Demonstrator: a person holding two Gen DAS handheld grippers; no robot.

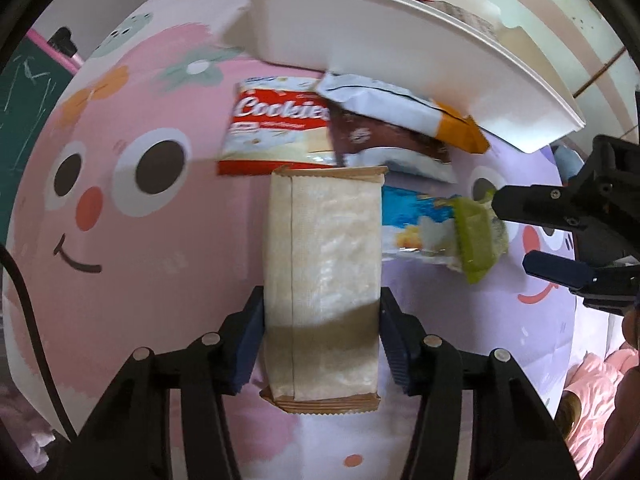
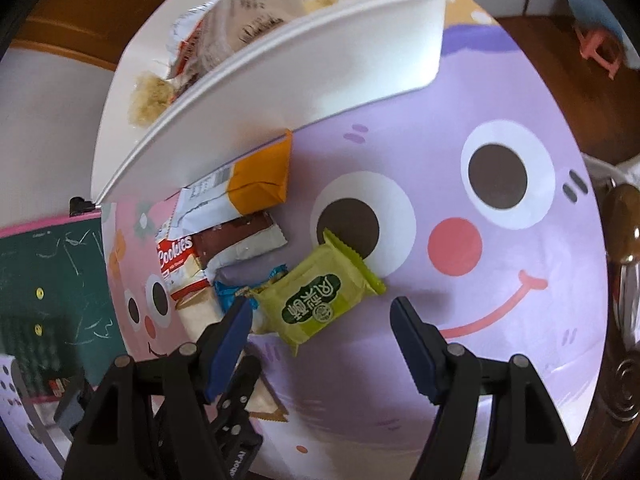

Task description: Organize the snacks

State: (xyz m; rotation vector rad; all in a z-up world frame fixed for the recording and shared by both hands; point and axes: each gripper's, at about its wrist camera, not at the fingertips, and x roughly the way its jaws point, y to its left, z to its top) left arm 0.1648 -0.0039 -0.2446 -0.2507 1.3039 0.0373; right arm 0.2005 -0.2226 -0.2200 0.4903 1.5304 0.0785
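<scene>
A long beige snack packet (image 1: 320, 248) lies on the pink cartoon mat (image 1: 140, 260), and my left gripper (image 1: 320, 296) is shut on its near half, pads against both long edges. Just beyond it lie a red Cookies packet (image 1: 276, 120), a brown-and-white packet (image 1: 384, 140), a white-and-orange packet (image 1: 400, 104) and a blue packet (image 1: 412, 216). A green packet (image 2: 316, 300) rests on the purple mat (image 2: 480, 320). My right gripper (image 2: 320, 308) hangs open just over it, fingers on either side and apart from it. The right gripper (image 1: 512, 232) also shows at the right of the left wrist view.
A white bin (image 2: 300, 72) holding several snacks stands behind the pile, its wall over the white-and-orange packet (image 2: 256, 176). A green chalkboard (image 2: 52, 280) lies off the mat's left edge. Wooden floor (image 2: 560, 60) lies beyond the purple mat.
</scene>
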